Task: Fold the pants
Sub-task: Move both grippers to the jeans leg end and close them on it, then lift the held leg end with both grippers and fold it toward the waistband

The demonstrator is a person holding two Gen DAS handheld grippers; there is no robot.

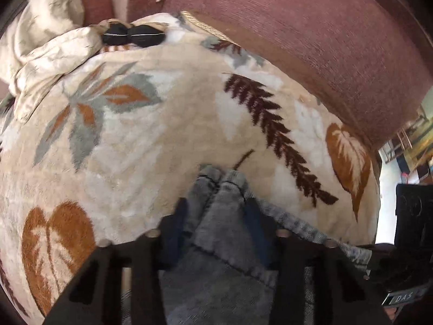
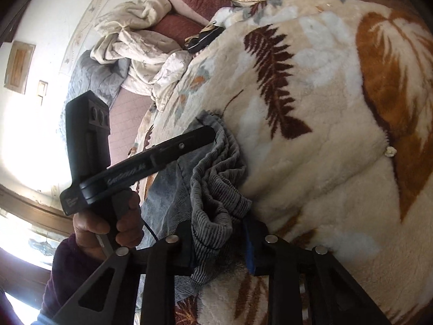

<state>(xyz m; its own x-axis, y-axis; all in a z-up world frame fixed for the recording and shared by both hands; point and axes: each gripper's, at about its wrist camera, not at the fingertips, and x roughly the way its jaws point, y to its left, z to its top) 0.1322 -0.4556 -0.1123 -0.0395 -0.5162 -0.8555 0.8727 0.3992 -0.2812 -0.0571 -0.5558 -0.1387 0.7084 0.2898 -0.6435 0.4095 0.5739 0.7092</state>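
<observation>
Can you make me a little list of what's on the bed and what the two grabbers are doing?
surface: fluffy leaf-pattern blanket
clothing: grey pants, bunched up on the blanket
left gripper: closed on the denim hem end of the pants
right gripper: closed on the ribbed stretchy part
left hand: holding the left gripper's handle
also there: black object far across the blanket, crumpled cream sheet
folding: not done yet

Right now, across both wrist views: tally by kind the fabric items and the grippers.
Grey denim pants: 1
Cream plush leaf-print blanket: 1
Crumpled off-white quilt: 1
Grey quilted cover: 1
Black two-finger grippers, left gripper and right gripper, both shut on the pants: 2
Total: 6
</observation>
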